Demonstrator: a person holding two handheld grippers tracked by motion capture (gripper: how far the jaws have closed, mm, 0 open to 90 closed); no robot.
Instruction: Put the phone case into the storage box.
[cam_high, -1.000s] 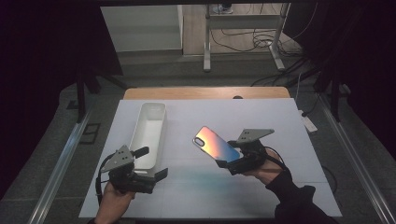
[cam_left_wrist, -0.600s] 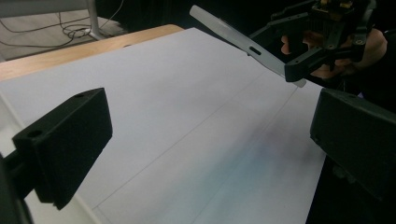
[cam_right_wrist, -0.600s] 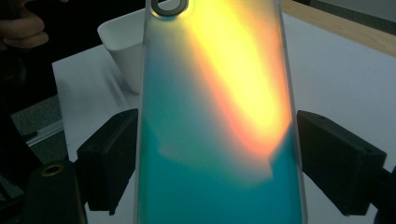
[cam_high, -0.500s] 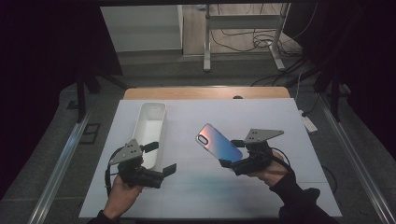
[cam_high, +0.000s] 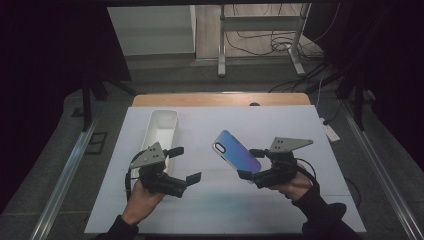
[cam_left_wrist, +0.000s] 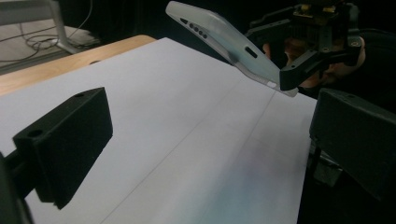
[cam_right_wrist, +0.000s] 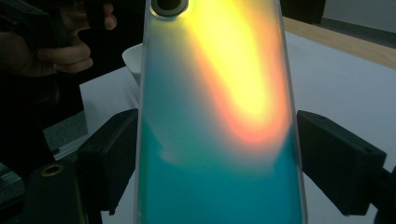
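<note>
A: What is the table (cam_high: 300, 125) showing about progress?

B: The white sheet is lying bare under both grippers, and the white tray (cam_high: 162, 131) is sitting beyond the left gripper's fingertips with nothing in it that I can see. So, as I judge it, the lifting is done and the placing is still ahead.

A: Where is the phone case (cam_high: 237, 151) sitting?

B: It is hanging in the air, clamped across its lower end by the right gripper (cam_high: 256, 165), its camera end pointing away from those fingers and up. The jaws are pressing on both long edges.

A: And the left gripper (cam_high: 184, 164)?

B: Its jaws are standing wide apart, gripping nothing; the case is floating ahead of its fingertips, well clear of them. A handover or a drop into the tray looks to be what is remaining.
</note>
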